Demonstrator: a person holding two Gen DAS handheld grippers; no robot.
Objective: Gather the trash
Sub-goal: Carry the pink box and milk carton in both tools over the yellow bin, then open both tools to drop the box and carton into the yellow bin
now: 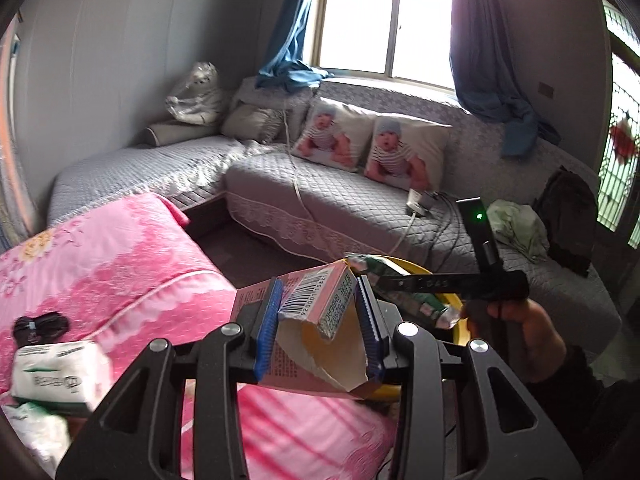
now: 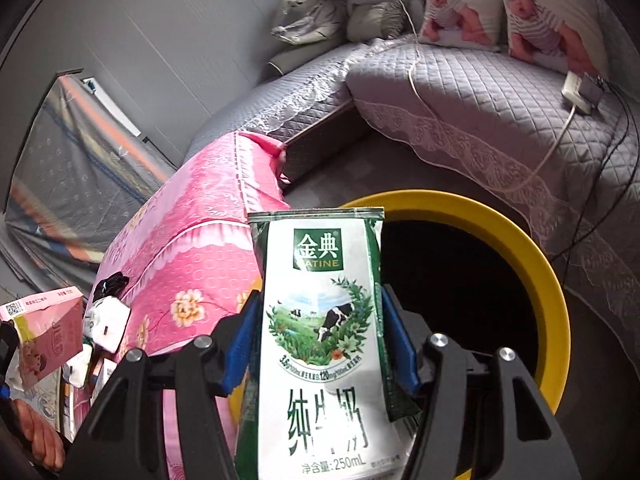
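Note:
My left gripper [image 1: 319, 292] is shut on a torn pink carton [image 1: 332, 312], its blue pads pressing both sides; the open, ripped end faces the camera. My right gripper [image 2: 320, 300] is shut on a green-and-white milk carton [image 2: 320, 360] held upright. Behind both stands a round yellow bin [image 2: 520, 248] with a dark inside. The milk carton hangs at the bin's near left rim. In the left wrist view the milk carton [image 1: 430, 307] lies over the yellow bin [image 1: 460, 328], just right of the pink carton. The pink carton [image 2: 48, 332] shows at the far left of the right wrist view.
A pink floral cover [image 1: 120, 264] lies left of the bin, with a tissue pack [image 1: 60, 376] and a black cord bundle [image 1: 40, 326] on it. A grey quilted sofa [image 1: 320, 200] wraps around behind, carrying cushions, a power strip [image 1: 418, 200] with cables and a black bag [image 1: 568, 216].

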